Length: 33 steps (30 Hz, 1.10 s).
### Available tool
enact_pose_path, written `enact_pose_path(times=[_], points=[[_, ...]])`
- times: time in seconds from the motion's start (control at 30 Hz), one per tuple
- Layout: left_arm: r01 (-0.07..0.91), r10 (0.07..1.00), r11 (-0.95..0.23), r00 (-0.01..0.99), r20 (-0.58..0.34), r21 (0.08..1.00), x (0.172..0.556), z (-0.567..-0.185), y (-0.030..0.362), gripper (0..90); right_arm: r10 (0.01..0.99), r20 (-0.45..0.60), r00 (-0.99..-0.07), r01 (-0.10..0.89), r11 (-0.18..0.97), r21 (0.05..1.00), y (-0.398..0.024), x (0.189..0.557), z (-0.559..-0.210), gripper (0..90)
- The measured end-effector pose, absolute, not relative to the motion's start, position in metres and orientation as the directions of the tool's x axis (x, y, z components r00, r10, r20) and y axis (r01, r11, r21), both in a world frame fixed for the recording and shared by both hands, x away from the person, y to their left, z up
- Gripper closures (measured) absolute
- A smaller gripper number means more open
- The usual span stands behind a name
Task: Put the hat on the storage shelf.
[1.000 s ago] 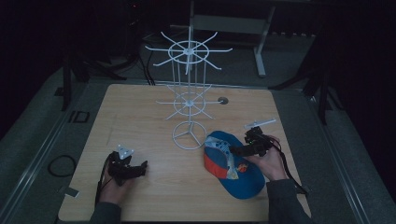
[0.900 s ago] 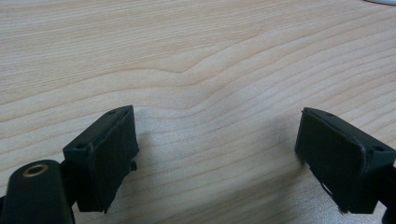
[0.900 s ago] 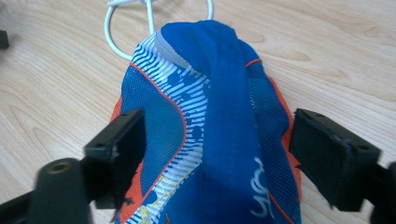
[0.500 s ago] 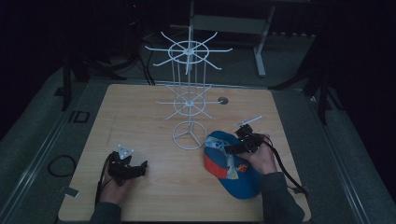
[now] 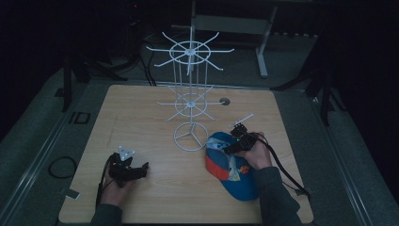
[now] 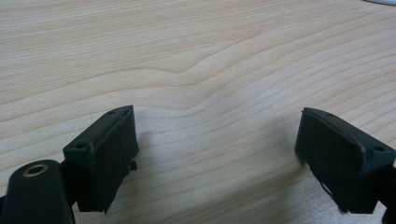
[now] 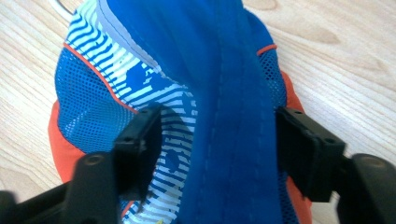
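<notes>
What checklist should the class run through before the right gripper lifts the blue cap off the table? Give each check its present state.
1. Cap between the right gripper's jaws: ok; they have just been closing around it.
2. Pads pressing firmly on the cloth: cannot tell; the fabric bunches between them.
3. Cap resting on the table, not yet lifted: ok.
4. Wire rack upright, hooks free: ok.
5. Cap clear of the rack's ring base: not ok; it lies right beside it.
6. Left gripper open, holding nothing, out of the way: ok.
</notes>
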State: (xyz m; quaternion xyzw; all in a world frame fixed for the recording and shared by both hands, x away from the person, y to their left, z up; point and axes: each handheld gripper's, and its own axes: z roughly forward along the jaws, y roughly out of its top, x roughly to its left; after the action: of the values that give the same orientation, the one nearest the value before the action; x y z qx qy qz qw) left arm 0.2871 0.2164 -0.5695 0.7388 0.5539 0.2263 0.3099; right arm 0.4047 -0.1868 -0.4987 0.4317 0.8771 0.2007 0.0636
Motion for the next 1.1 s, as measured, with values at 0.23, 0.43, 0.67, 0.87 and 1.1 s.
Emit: enact_pose_path(times=[0.23, 0.43, 0.67, 0.87, 1.1], points=[[0.678, 0.959, -0.195, 0.284, -0.008, 0.709, 0.287, -0.569, 0.216, 13.4, 0.762, 0.052, -0.645, 0.715, 0.579, 0.392, -0.184, 0.404, -0.501, 67.9], [0.678, 0.959, -0.194, 0.284, -0.009, 0.709, 0.287, -0.569, 0.216, 13.4, 0.736, 0.036, -0.676, 0.687, 0.613, 0.391, -0.182, 0.400, -0.499, 85.6], [0.678, 0.959, -0.194, 0.284, -0.009, 0.709, 0.287, -0.570, 0.216, 13.4, 0.727, 0.030, -0.686, 0.663, 0.608, 0.437, -0.186, 0.394, -0.491, 88.2], [0.678, 0.959, -0.194, 0.284, -0.009, 0.709, 0.287, -0.570, 0.216, 13.4, 0.728, 0.031, -0.685, 0.647, 0.589, 0.484, -0.190, 0.388, -0.480, 88.3], [0.677, 0.959, -0.194, 0.284, -0.009, 0.710, 0.287, -0.570, 0.216, 13.4, 0.724, 0.024, -0.690, 0.628, 0.582, 0.517, -0.193, 0.382, -0.470, 88.3]])
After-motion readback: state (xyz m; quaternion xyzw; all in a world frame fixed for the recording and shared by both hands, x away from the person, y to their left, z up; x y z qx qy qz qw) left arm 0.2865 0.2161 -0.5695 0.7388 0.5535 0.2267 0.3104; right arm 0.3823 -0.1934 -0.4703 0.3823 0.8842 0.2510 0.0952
